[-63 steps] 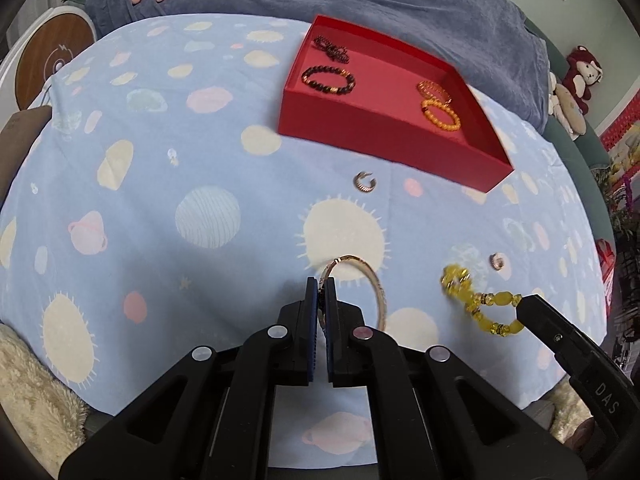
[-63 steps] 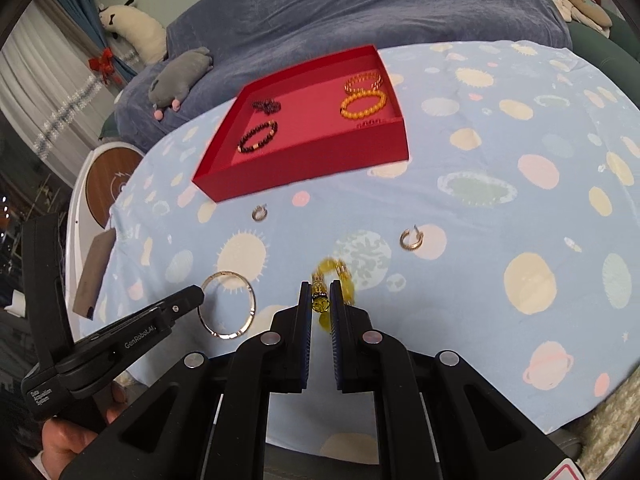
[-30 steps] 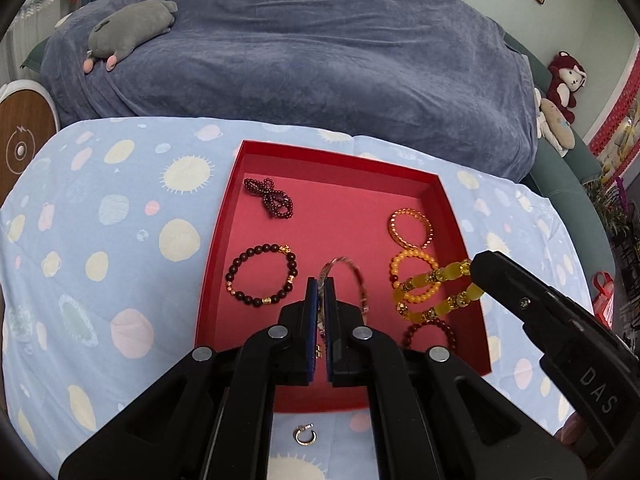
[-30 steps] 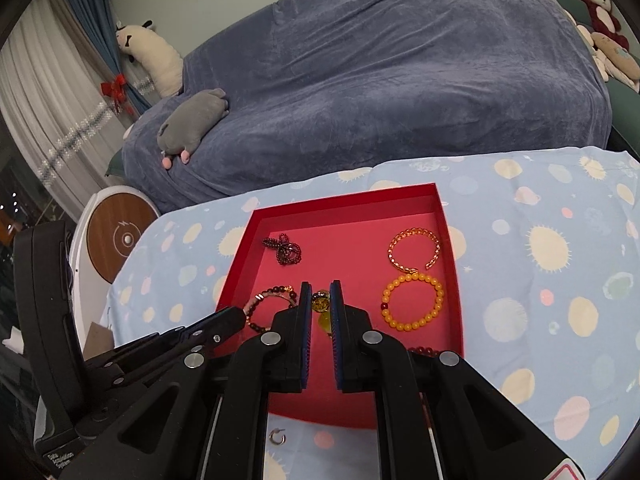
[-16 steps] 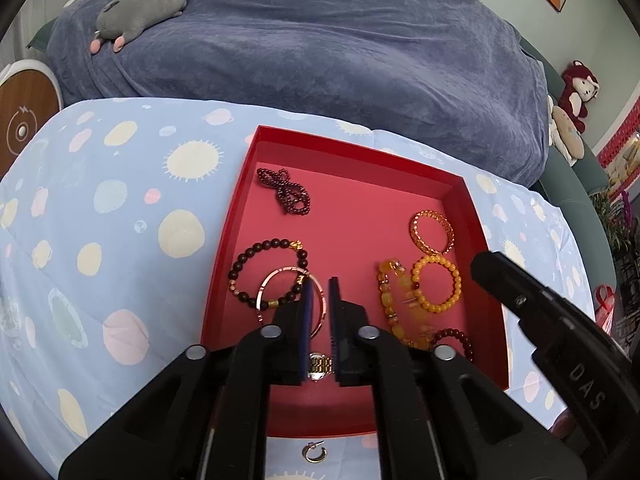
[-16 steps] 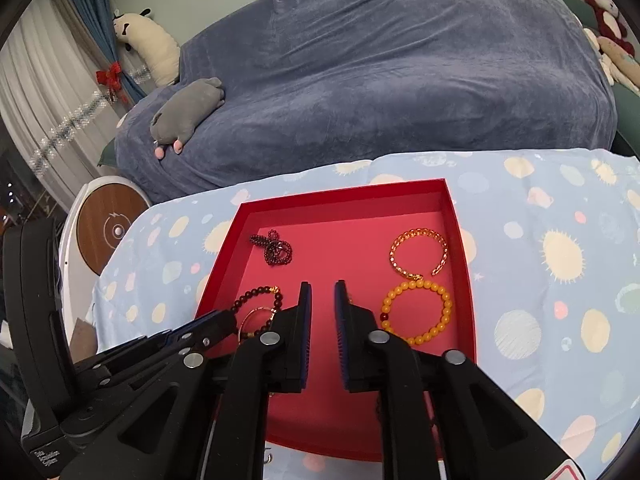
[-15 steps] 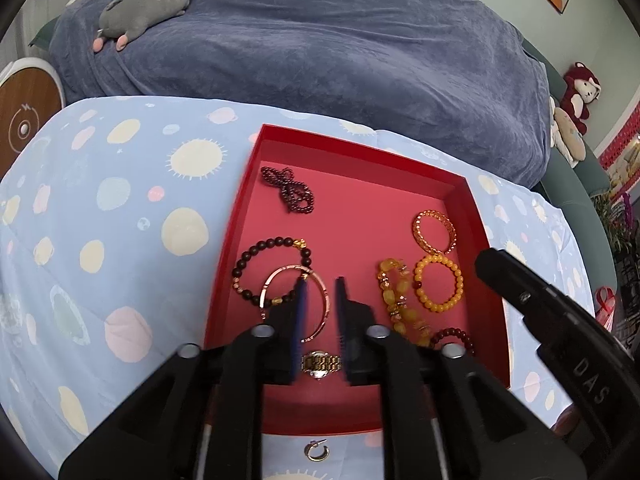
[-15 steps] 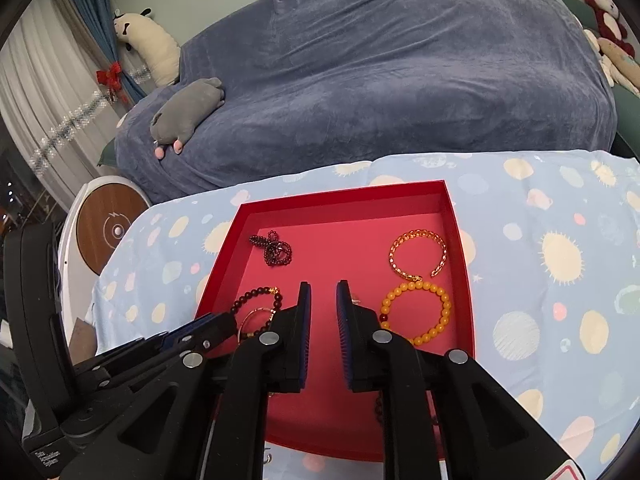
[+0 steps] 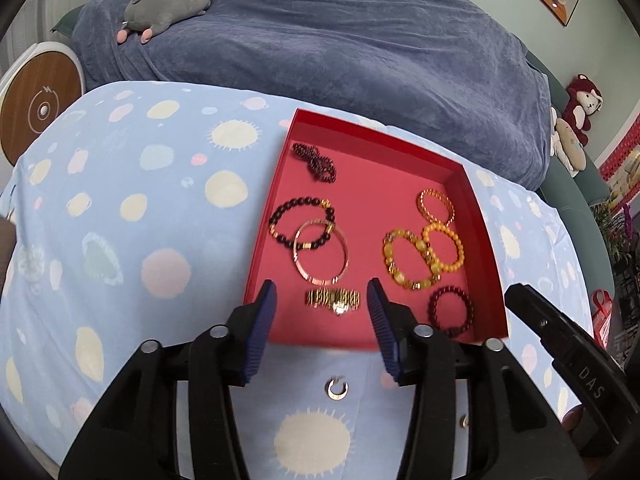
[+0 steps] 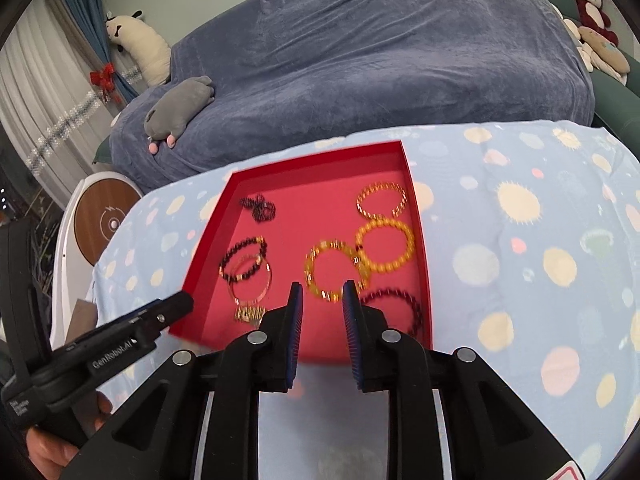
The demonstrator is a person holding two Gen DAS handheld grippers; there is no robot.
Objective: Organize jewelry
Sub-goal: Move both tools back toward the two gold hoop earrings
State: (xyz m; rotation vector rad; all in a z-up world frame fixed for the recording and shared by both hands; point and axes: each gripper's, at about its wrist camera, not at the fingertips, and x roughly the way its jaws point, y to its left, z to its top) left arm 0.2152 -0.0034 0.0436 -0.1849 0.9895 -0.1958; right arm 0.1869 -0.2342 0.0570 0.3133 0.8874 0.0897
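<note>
Here | left tongs [image 9: 322,304]: released, just opening, nothing between | right tongs [image 10: 322,298]: released, just opening, empty | bangle [image 9: 320,254], yellow bracelet [image 10: 334,270]: in red tray [image 9: 486,312]

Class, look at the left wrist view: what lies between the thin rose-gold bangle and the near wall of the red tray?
A small gold watch lies on the tray floor between the rose-gold bangle and the red tray's near wall.

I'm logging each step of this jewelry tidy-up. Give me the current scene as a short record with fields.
container: red tray on a spotted blue cloth
in tray: thin gold bangle, yellow bead bracelet, watch, other bracelets
outside tray: small hoop earring on the cloth
left hand-held gripper: jaws just opened, nothing between them
right hand-held gripper: jaws just opened, nothing between them
</note>
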